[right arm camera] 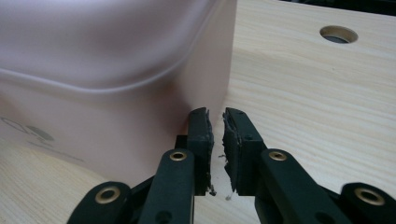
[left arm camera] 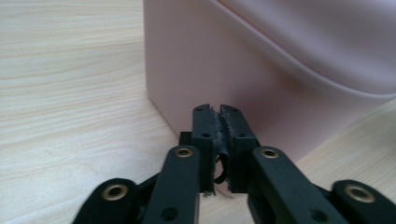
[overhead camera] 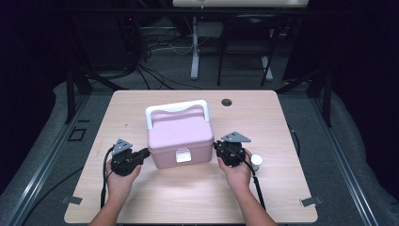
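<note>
A pink lidded storage box (overhead camera: pixel 180 139) sits mid-bench (overhead camera: pixel 263 188), white handle up. The left gripper (overhead camera: pixel 141 154) and right gripper (overhead camera: pixel 218 147) flank its sides — fingers closed on nothing — seemingly to brace or nudge it.

Probably a lab: dark frame (overhead camera: pixel 75 89), floor cables (overhead camera: pixel 155 47).

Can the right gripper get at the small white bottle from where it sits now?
Probably yes. The white bottle stands on the table just to the outer side of the right gripper, with nothing between them. But the gripper points at the pink box, jaws nearly closed, so it would have to turn and open first.
</note>
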Action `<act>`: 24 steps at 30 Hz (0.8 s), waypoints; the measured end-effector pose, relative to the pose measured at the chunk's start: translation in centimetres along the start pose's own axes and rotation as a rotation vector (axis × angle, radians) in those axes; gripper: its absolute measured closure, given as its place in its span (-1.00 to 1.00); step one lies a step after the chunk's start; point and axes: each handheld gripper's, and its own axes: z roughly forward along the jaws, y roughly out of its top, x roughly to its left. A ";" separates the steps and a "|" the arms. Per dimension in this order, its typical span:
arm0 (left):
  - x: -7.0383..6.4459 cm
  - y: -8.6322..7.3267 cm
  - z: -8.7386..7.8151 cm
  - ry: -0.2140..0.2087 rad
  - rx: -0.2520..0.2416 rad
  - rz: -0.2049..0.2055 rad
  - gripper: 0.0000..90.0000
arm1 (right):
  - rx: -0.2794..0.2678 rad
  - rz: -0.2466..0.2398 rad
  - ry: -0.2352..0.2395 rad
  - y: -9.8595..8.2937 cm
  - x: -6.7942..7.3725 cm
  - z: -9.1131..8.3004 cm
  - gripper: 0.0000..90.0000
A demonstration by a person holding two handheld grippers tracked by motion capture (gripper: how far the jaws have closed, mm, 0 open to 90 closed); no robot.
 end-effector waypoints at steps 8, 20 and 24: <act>-0.2 0.0 0.0 -0.008 0.000 0.010 1.00 | 0.001 -0.010 0.013 0.2 0.1 0.3 0.99; 0.9 0.1 -0.3 0.022 0.001 -0.013 1.00 | 0.005 -0.008 0.067 -0.4 1.5 -0.4 1.00; 1.0 0.0 -0.4 0.018 0.001 -0.011 1.00 | 0.006 -0.009 0.072 -0.6 1.7 -0.6 1.00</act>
